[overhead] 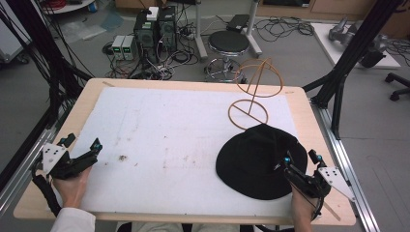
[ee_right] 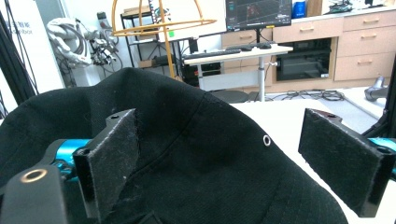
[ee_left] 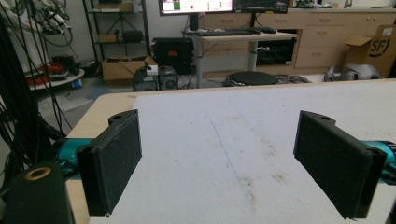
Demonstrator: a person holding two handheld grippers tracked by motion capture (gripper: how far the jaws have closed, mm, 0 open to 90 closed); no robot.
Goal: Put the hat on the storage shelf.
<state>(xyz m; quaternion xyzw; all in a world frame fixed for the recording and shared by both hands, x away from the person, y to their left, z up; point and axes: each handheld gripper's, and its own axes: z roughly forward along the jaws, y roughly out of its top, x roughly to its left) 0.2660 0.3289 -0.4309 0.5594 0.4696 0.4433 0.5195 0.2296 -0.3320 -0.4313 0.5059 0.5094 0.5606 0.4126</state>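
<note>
A black brimmed hat (overhead: 258, 159) lies on the white mat at the right, seen close up as dark cloth with a small metal eyelet in the right gripper view (ee_right: 201, 154). Behind it stands a gold wire hat stand (overhead: 255, 92), whose upper hoop (ee_right: 159, 23) rises beyond the crown. My right gripper (overhead: 300, 155) is open at the hat's near right brim, its jaws set wide over the cloth without closing on it. My left gripper (overhead: 82, 145) rests at the table's left edge, open, with bare mat between its pads (ee_left: 112, 161).
The white mat (overhead: 169, 145) covers most of the wooden table (overhead: 96, 87) and has a few brown stains. Beyond the far edge are a round stool (overhead: 228, 43), computer boxes (overhead: 154, 29) and cables on the floor. Black frame posts stand at both sides.
</note>
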